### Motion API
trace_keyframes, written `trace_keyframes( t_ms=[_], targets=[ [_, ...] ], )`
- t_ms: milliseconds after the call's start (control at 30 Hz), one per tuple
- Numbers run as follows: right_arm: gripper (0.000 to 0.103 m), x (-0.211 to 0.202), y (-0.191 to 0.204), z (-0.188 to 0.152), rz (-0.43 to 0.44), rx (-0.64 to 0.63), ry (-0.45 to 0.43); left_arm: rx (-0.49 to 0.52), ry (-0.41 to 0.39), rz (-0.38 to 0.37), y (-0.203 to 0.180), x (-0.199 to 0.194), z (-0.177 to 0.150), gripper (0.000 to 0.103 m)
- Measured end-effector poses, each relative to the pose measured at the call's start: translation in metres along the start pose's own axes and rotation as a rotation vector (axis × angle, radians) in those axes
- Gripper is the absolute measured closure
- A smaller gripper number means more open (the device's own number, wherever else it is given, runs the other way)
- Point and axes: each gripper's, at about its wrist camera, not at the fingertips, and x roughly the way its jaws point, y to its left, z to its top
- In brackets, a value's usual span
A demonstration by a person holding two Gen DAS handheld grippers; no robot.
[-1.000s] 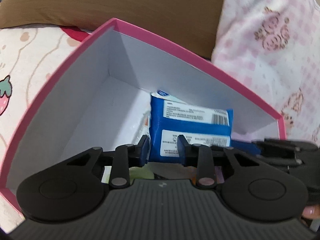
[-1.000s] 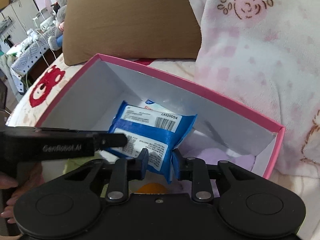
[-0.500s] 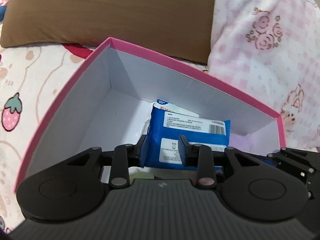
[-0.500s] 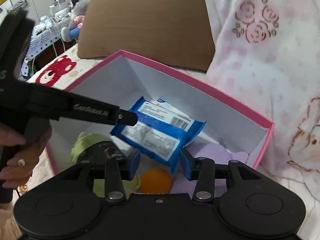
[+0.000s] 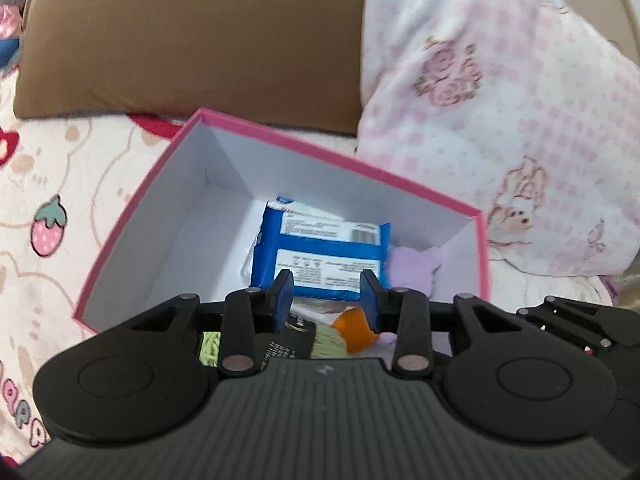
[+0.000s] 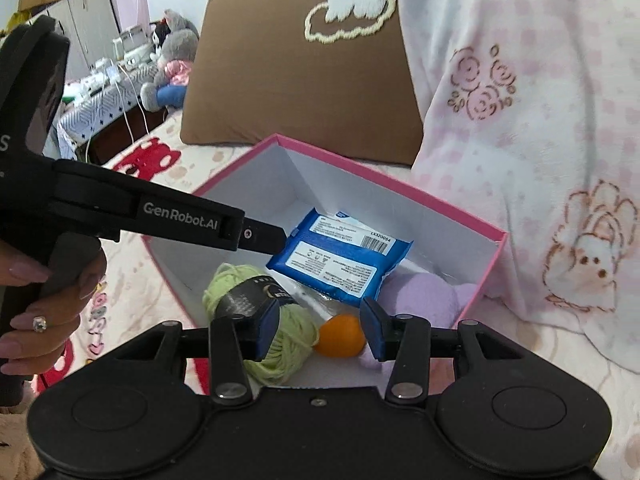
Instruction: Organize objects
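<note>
Five items lie in one pink-rimmed box (image 5: 132, 216) on a printed bedspread (image 5: 60, 184), catalogued by view.

Left wrist view: left gripper (image 5: 326, 295) above the box's near end, jaws opening, nothing between the pads. Blue wipes packet (image 5: 320, 256), label side up, rests flat near the middle of the box floor, free of both grippers. Beside it at the right wall, a lilac plush item (image 5: 414, 264); nearer the camera, an orange ball (image 5: 354, 326) and pale green yarn (image 5: 210, 346), partly hidden by the fingers. Brown cushion (image 5: 192, 36) and pink floral blanket (image 5: 500, 120) behind.

Right wrist view: right gripper (image 6: 322, 326) parted a moderate way, holding nothing. Packet lies on top of a clear wrapped item (image 6: 308, 292), between yarn skein with its dark band and plush. Left tool's tip stands just beside the packet's corner; contact cannot be told. A hand (image 6: 36, 312) grips its handle.

Handling note, a judgement: release appears complete. Lift both tools straight clear, pads wide, avoiding the packet's crimped edge and the box rim.
</note>
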Motion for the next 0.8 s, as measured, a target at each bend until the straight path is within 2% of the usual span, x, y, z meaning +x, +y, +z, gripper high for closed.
trace_keyframes(
  t_ms=[267, 400, 533, 667, 800],
  targets=[
    [0.051, -0.046, 0.007, -0.008, -0.013, 0.000, -0.051, 0.049, -0.031, 0.016, -0.026, -0.050, -0.015, 0.062],
    [0.051, -0.070, 0.011, -0.015, -0.012, -0.016, -0.050, 0.109, -0.025, -0.012, -0.042, -0.072, -0.024, 0.062],
    [0.051, -0.089, 0.011, -0.018, -0.022, -0.001, -0.037, 0.119, 0.009, -0.048, -0.055, -0.086, -0.032, 0.061],
    [0.051, -0.107, 0.015, -0.024, -0.054, 0.009, -0.044, 0.141, -0.002, 0.001, -0.065, -0.102, -0.041, 0.061],
    [0.050, -0.124, 0.019, -0.032, -0.073, 0.028, -0.043, 0.171, 0.007, 0.012, -0.071, -0.118, -0.051, 0.061]
  ],
)
